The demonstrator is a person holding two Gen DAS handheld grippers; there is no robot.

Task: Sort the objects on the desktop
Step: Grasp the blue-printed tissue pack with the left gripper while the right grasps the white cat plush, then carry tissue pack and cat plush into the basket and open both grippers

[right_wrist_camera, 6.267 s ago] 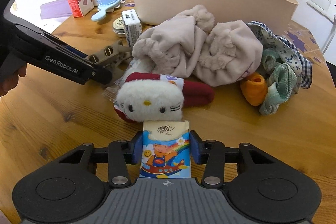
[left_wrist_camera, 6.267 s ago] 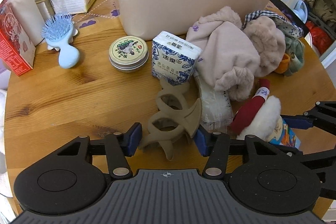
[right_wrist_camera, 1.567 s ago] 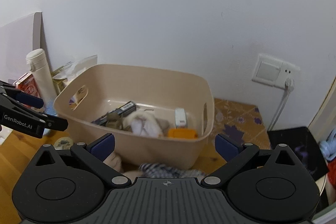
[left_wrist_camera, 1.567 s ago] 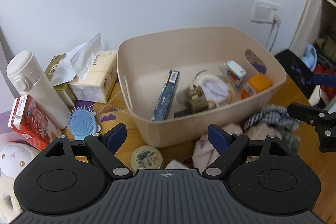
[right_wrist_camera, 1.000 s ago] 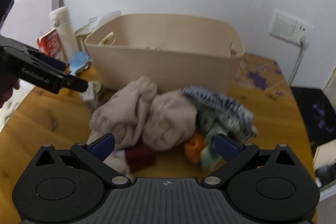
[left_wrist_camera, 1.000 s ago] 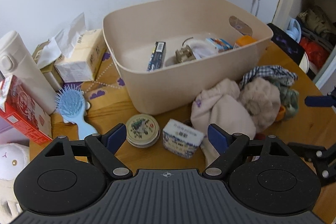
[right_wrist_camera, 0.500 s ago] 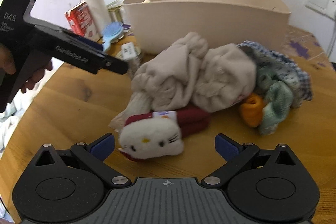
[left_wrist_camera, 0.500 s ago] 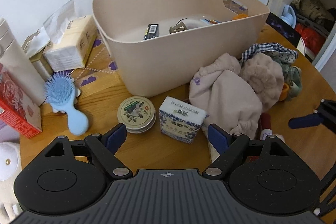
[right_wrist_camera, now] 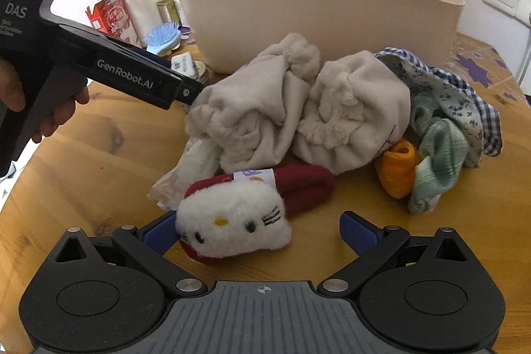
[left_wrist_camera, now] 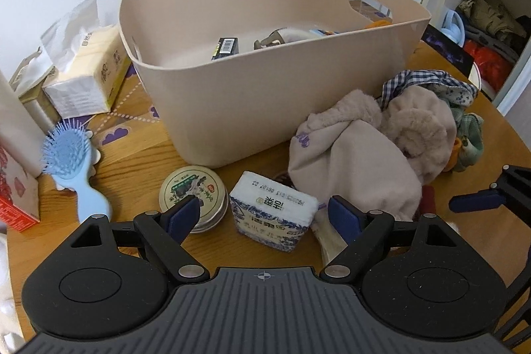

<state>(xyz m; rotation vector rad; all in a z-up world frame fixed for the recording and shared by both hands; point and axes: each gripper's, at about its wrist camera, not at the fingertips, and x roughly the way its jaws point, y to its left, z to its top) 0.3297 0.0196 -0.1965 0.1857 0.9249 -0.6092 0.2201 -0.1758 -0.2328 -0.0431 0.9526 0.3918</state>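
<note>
Left hand-held gripper (left_wrist_camera: 264,216) spread wide, empty, around blue-white paper tissue pack (left_wrist_camera: 272,212); right hand-held gripper (right_wrist_camera: 259,233) likewise wide, empty, flanking white plush cat-face sock (right_wrist_camera: 234,221), before beige plastic bin (left_wrist_camera: 265,82).

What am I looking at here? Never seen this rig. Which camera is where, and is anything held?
No robot: a person holds a two-finger gripper in each hand, each with a fisheye camera looking along its fingers. The left view shows the left gripper open over a tissue pack beside a round tin and blue hairbrush, in front of the beige bin. The right view shows the right gripper open around a cat plush, near crumpled clothes. Nothing is held.
</note>
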